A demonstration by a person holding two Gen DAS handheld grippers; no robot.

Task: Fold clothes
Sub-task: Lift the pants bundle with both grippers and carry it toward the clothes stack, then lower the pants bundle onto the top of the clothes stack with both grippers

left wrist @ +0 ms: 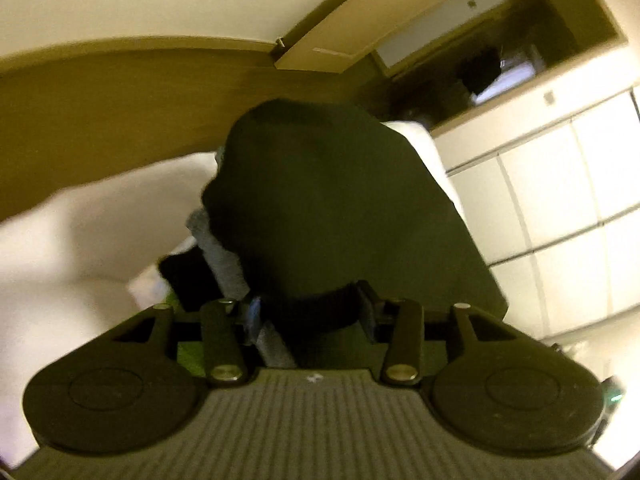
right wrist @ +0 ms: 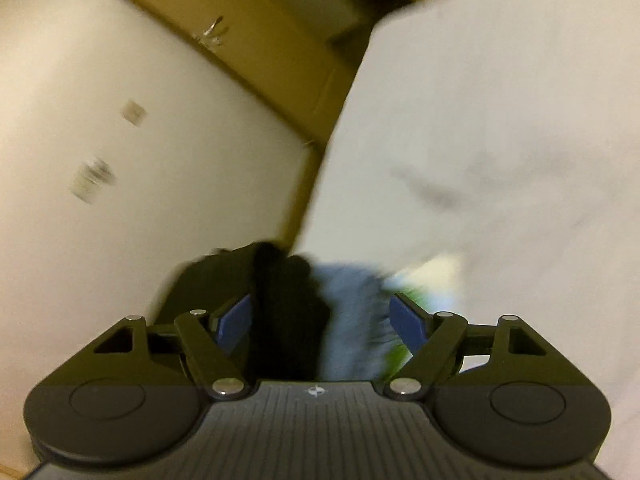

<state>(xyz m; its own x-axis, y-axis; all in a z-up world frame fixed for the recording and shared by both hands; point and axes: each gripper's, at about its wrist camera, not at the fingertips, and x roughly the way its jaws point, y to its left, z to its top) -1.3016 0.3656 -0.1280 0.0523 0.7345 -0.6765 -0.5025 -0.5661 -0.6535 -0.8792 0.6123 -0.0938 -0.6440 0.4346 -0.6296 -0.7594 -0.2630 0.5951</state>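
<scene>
Two grippers are in play, each seen from its own wrist camera. Starting at the left of the left wrist view, white bedding (left wrist: 60, 240) fills the open side, with a brown wooden headboard (left wrist: 120, 100) curving above it. At centre, the left gripper (left wrist: 310, 312) is pinched narrow on a bunched fold of the dark garment (left wrist: 340, 208), which rises in front of the lens in a broad mound with a rounded top edge. A grey cloth (left wrist: 218, 252) runs along the garment's left edge, and a strip of green shows beneath it. To the right stand pale cabinet doors (left wrist: 560, 184).

In the blurred right wrist view, a pale wall (right wrist: 140, 140) occupies the left side and white bedding (right wrist: 500, 140) the right. The right gripper (right wrist: 320, 316) has its blue pads (right wrist: 234, 320) spread wide; the dark garment (right wrist: 284, 312) and grey cloth (right wrist: 352, 320) lie between them, with room left on both sides.
</scene>
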